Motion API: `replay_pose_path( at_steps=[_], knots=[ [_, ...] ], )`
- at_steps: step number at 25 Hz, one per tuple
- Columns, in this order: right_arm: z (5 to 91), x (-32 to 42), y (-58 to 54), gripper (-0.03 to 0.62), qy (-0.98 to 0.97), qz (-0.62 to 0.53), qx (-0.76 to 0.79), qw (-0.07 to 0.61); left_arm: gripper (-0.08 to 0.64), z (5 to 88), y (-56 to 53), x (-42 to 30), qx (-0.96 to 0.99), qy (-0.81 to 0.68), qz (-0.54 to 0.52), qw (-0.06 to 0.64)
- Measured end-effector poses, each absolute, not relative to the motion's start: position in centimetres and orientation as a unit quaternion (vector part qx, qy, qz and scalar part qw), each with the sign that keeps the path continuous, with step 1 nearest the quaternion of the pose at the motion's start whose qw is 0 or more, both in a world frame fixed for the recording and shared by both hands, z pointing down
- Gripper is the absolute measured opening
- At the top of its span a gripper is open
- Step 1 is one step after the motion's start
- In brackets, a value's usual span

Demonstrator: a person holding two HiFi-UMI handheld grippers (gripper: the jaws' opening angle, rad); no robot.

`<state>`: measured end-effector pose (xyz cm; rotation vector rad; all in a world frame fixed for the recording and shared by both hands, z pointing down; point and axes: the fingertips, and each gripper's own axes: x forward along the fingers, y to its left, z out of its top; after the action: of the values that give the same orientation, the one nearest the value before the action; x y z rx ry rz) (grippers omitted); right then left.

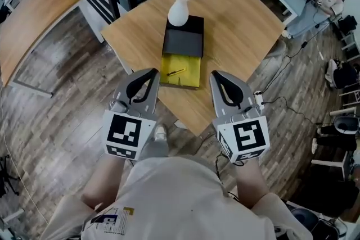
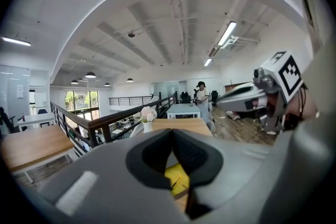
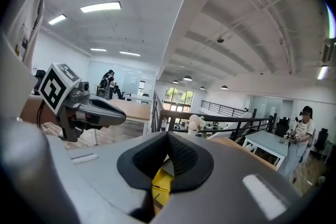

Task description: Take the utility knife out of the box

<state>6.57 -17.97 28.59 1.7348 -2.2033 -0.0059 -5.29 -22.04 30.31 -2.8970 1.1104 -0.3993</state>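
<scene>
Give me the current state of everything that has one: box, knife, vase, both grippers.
Box: open, its yellow tray slid out toward the person.
Utility knife: lying in the yellow tray, not gripped.
Vase: upright at the box's far end, flowers in it.
Left gripper: shut, empty.
Right gripper: shut, empty.

No legible text, brand or number anywhere I look. Left marker cube [image 1: 128, 133], right marker cube [image 1: 246, 139]: black-and-white square patterns only. Shirt print [image 1: 115, 219] too blurred for me to read.
</scene>
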Motion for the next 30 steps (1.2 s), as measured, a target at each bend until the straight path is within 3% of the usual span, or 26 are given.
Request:
replay_pose_path(
  at_steps=[15,26,30],
  knots=[
    [31.3,5.3,-24.7,0.002,-0.787,0.031,0.586,0.193,0.002,33.2,-28.4,-5.3,-0.931,0.335,-0.143,-0.014],
    [33.9,8.4,-26.6,0.003,-0.820,0.041,0.530,0.213,0.003,34.9,-29.3,-1.7,-0.920,0.352,-0.170,-0.026],
    [35.7,9.4,-27.4,0.044,-0.829,0.018,0.497,0.256,0.002,35.6,-29.7,-0.5,-0.914,0.360,-0.185,-0.023]
  ],
)
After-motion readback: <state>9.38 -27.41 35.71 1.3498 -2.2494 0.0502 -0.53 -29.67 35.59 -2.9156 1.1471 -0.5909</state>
